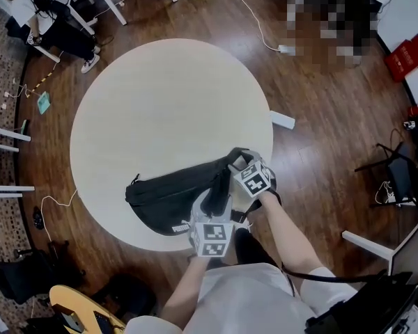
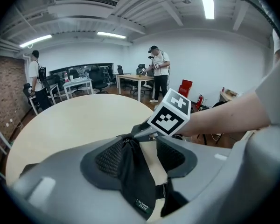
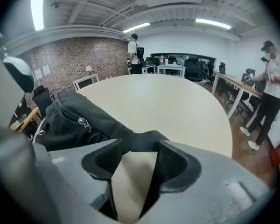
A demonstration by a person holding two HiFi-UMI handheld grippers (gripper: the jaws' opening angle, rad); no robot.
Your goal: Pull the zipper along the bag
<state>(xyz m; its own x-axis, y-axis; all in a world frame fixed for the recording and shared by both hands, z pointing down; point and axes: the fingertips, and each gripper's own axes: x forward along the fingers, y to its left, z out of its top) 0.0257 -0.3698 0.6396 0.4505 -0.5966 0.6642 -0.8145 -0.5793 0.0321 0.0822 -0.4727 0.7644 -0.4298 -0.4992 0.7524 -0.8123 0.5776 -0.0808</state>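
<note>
A black bag point(image 1: 173, 197) lies on the near edge of the round table point(image 1: 160, 103). My left gripper point(image 1: 214, 195) sits over the bag's near right part. In the left gripper view a black fabric strap point(image 2: 136, 176) with a small label hangs between the jaws of the left gripper point(image 2: 142, 146), lying against the left pad; a gap shows beside the right pad. My right gripper point(image 1: 238, 161) is at the bag's right end. In the right gripper view the right gripper point(image 3: 137, 148) stands open with the bag's end point(image 3: 147, 140) at its tips. A metal zipper pull point(image 3: 84, 123) shows on the bag point(image 3: 70, 120).
The pale table point(image 3: 168, 101) stretches away beyond the bag. White tables, chairs and cables stand on the wood floor point(image 1: 320, 131) around it. Persons stand at desks point(image 2: 135, 78) in the background. A dark bag lies on the floor point(image 1: 28, 273) at lower left.
</note>
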